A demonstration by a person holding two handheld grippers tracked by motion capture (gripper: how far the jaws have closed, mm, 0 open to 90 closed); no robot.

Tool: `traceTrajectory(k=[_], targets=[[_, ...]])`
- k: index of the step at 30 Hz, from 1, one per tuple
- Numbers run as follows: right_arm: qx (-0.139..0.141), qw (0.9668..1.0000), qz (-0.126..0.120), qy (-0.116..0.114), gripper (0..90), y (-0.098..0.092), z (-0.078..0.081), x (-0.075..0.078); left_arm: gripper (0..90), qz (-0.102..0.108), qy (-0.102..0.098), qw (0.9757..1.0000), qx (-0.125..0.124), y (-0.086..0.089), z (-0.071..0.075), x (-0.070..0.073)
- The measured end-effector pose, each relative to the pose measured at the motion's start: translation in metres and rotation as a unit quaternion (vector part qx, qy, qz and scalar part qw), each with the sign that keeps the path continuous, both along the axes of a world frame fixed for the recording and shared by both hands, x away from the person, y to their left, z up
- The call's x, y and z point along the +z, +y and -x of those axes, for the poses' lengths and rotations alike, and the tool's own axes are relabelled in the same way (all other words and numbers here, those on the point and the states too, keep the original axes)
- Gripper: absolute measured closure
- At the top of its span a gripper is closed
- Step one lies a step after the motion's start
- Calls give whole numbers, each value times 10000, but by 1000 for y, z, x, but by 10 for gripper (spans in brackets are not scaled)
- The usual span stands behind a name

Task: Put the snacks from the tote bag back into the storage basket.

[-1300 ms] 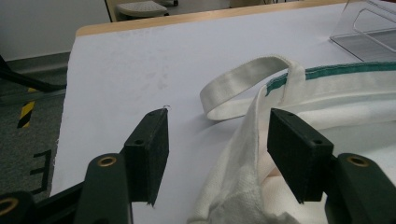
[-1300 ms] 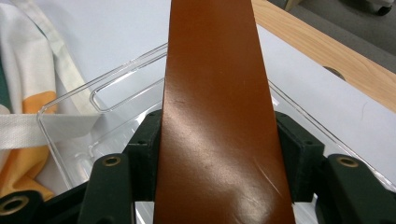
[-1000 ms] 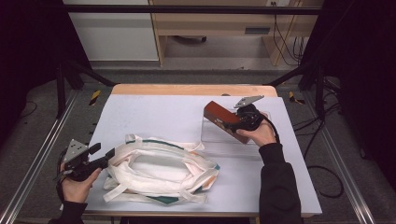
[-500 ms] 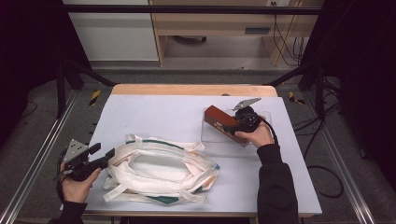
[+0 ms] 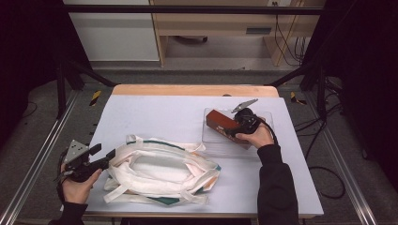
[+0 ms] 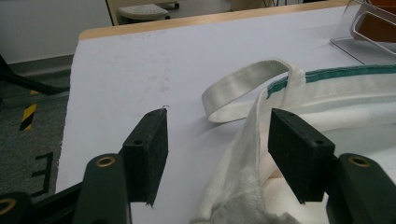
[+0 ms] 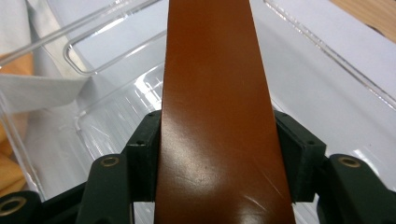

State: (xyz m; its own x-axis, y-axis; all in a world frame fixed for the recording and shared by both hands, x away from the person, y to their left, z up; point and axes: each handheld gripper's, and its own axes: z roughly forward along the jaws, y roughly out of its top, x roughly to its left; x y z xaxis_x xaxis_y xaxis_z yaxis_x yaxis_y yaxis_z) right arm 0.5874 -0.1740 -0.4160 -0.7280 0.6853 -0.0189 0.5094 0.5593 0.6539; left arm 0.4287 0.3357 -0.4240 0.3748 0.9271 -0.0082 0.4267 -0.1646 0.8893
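Note:
A white cloth bag with green trim and white strap handles lies open-mouthed on the near half of the table. My left gripper stands open at the bag's left rim. In the left gripper view the rim fabric runs up between the jaws of the left gripper and lies against the right pad, unpinched. My right gripper is shut on a glossy brown box, which it holds tilted over a clear plastic tray. In the right gripper view both pads clamp the sides of the brown box, with the clear plastic tray just beneath.
The table has a pale blue-grey top with a wooden strip along its far edge. Metal rails run along both sides. A cable trails from the right gripper.
The right hand with the brown box has shifted very slightly toward the near side. The left gripper and the bag have not moved.

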Motion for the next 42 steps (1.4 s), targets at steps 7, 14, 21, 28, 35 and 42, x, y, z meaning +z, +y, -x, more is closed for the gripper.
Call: traceTrajectory(k=[7, 14, 21, 28, 35, 42], targets=[[-89, 9996, 229, 140, 417, 1, -1, -3, 377, -3, 6, 10000, -3, 0, 0, 0], [-179, 9989, 349, 271, 407, 1, -2, -7, 378, 0, 5, 10000, 4, 0, 0, 0], [-306, 9981, 389, 358, 366, 0, -2, -7, 379, -3, 12, 10000, -4, 0, 0, -1], [-420, 9988, 242, -55, 352, -2, 9, 9, 379, 1, 1, 10000, -10, -1, 0, 0], [-687, 9958, -239, -555, 472, -7, 31, 21, 377, -10, -4, 10000, -9, -1, 1, 0], [-933, 9932, -346, -607, 706, -9, 52, 16, 375, -15, -1, 10000, 2, -1, 1, 0]])
